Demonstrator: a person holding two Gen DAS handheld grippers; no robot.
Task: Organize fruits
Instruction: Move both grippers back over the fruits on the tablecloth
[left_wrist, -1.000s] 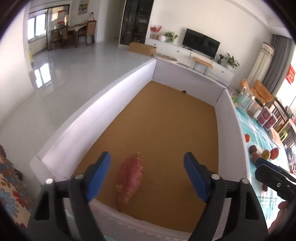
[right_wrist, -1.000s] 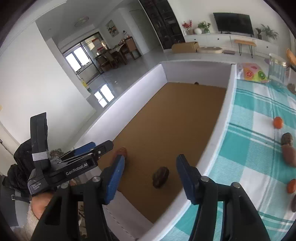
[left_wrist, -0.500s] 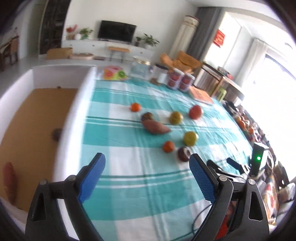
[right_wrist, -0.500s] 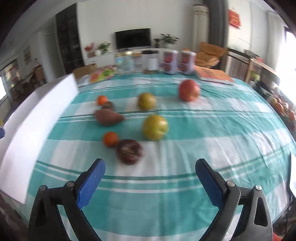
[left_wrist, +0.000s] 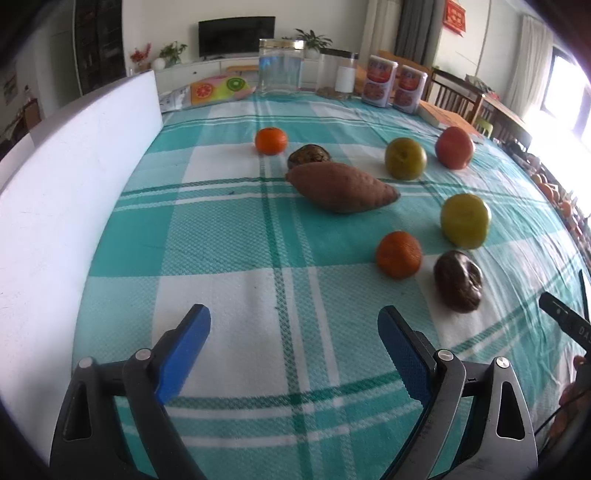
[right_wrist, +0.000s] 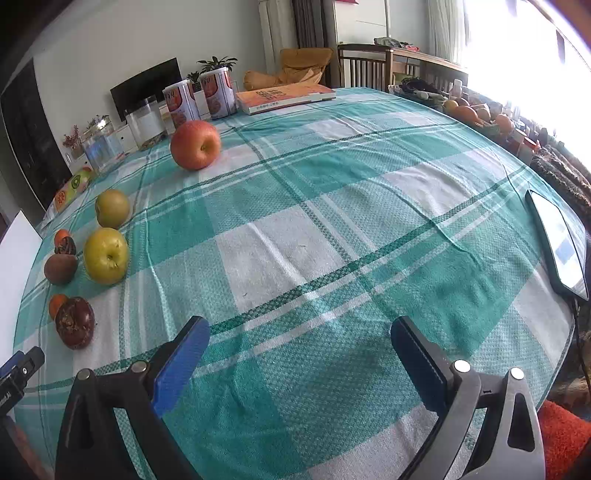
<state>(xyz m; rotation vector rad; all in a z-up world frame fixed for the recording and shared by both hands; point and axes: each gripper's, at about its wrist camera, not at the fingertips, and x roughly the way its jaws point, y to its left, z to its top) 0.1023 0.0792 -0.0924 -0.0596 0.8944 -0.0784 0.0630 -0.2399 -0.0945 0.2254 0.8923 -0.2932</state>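
Observation:
In the left wrist view my left gripper (left_wrist: 293, 328) is open and empty above the checked cloth. Ahead lie a sweet potato (left_wrist: 341, 192), two oranges (left_wrist: 399, 254) (left_wrist: 270, 140), two dark wrinkled fruits (left_wrist: 458, 286) (left_wrist: 308, 156), two yellow-green apples (left_wrist: 465, 220) (left_wrist: 405, 158) and a red apple (left_wrist: 454, 147). The white box wall (left_wrist: 66, 192) stands at the left. In the right wrist view my right gripper (right_wrist: 300, 338) is open and empty over bare cloth; the red apple (right_wrist: 195, 144), yellow apples (right_wrist: 106, 255) (right_wrist: 112, 208) and a dark fruit (right_wrist: 75, 322) lie to its left.
Jars (left_wrist: 281, 70) and two cans (left_wrist: 378, 85) stand along the far edge, with a book (right_wrist: 284, 96) beside them. A phone (right_wrist: 559, 240) with a cable lies near the table's right edge. A fruit-print pouch (left_wrist: 218, 88) lies by the box corner.
Both grippers have swung right, away from the box interior, to face the table. The box's sweet potato and dark fruit have left view. Both grippers stayed open.

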